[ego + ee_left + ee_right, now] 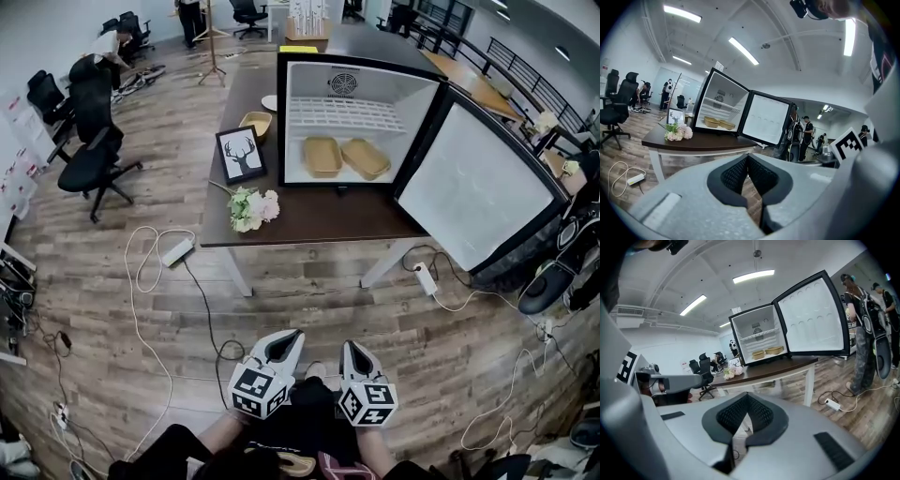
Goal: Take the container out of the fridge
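A small black fridge (pixel 361 70) stands on a dark table (pixel 309 220) with its door (pixel 478 187) swung wide to the right. Two tan containers lie on its floor, one at the left (pixel 322 156) and one at the right (pixel 366 157); they also show in the left gripper view (pixel 718 123) and the right gripper view (pixel 765 352). My left gripper (pixel 284 344) and right gripper (pixel 353 353) hang side by side low in the head view, well short of the table. Both are shut with nothing between their pads.
On the table stand a framed deer picture (pixel 241 154), a bunch of pale flowers (pixel 253 208), a tan bowl (pixel 255 123) and a white plate (pixel 270 102). Cables and power strips (pixel 176 251) lie on the wooden floor. Office chairs (pixel 89 159) stand left; people stand right (pixel 862 329).
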A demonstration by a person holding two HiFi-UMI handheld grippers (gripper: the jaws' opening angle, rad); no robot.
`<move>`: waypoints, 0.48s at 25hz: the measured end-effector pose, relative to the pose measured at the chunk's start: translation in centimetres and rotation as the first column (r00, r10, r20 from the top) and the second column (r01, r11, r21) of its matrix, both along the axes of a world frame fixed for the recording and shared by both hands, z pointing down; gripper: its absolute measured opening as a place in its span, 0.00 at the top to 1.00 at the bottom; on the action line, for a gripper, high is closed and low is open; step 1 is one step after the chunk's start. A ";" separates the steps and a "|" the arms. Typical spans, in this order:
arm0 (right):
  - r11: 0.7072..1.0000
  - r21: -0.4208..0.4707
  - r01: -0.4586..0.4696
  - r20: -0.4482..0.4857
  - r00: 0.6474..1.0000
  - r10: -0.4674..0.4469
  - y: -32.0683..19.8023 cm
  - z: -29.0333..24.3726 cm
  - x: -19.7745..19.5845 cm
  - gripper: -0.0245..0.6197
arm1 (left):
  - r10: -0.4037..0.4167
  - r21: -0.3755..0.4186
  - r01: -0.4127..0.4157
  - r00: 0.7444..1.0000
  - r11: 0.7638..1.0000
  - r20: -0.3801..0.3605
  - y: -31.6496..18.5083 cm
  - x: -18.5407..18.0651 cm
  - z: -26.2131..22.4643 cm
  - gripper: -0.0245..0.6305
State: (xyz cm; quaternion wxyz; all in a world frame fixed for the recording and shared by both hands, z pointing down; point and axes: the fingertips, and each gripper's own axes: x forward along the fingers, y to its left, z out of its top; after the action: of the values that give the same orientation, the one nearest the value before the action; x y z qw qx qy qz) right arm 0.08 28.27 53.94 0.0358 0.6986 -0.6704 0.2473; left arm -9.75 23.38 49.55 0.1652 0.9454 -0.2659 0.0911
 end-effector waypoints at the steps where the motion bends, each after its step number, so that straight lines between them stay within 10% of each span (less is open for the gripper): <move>1: 1.000 0.002 0.004 0.000 1.000 -0.004 -0.4 0.0 0.7 0.95 | -0.002 0.003 0.002 1.000 1.000 0.003 -0.3 0.7 0.0 0.95; 12: 0.996 0.008 0.084 0.006 0.996 -0.084 -3.6 0.3 6.6 0.95 | -0.061 0.015 0.061 0.998 0.998 0.004 -2.5 6.9 -0.1 0.95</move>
State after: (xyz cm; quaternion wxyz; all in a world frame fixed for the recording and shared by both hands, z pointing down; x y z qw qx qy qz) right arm 6.64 24.68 54.21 0.0412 0.6690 -0.7004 0.2452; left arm -2.83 20.90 49.43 0.1603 0.9379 -0.2955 0.0860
